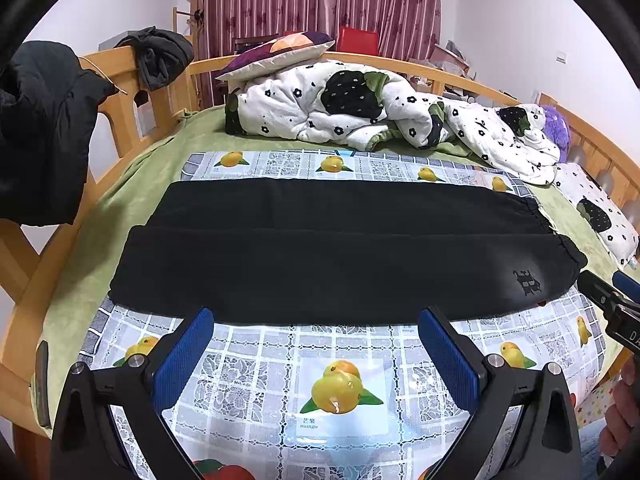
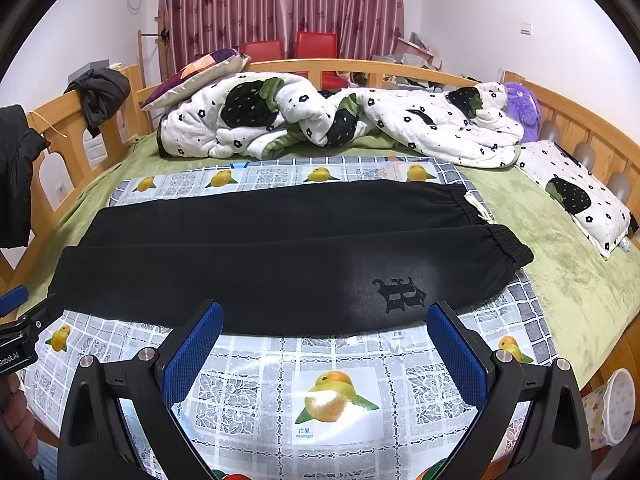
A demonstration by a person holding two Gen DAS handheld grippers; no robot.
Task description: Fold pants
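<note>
Left tool (image 1: 316, 354) and right tool (image 2: 325, 350): blue-padded, jaws spread wide, empty, hovering near the bed's front edge. Just beyond, black fleece pants (image 2: 280, 256) flat across the mango-print plastic sheet (image 2: 336, 400), legs side by side, waistband toward the right edge. Judged unfolded; every fold left. No containers visible.

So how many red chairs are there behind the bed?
2 in the right wrist view, side by side before the curtain: one red chair left, another red chair right. The bed rail hides their lower parts; more may be hidden.
</note>
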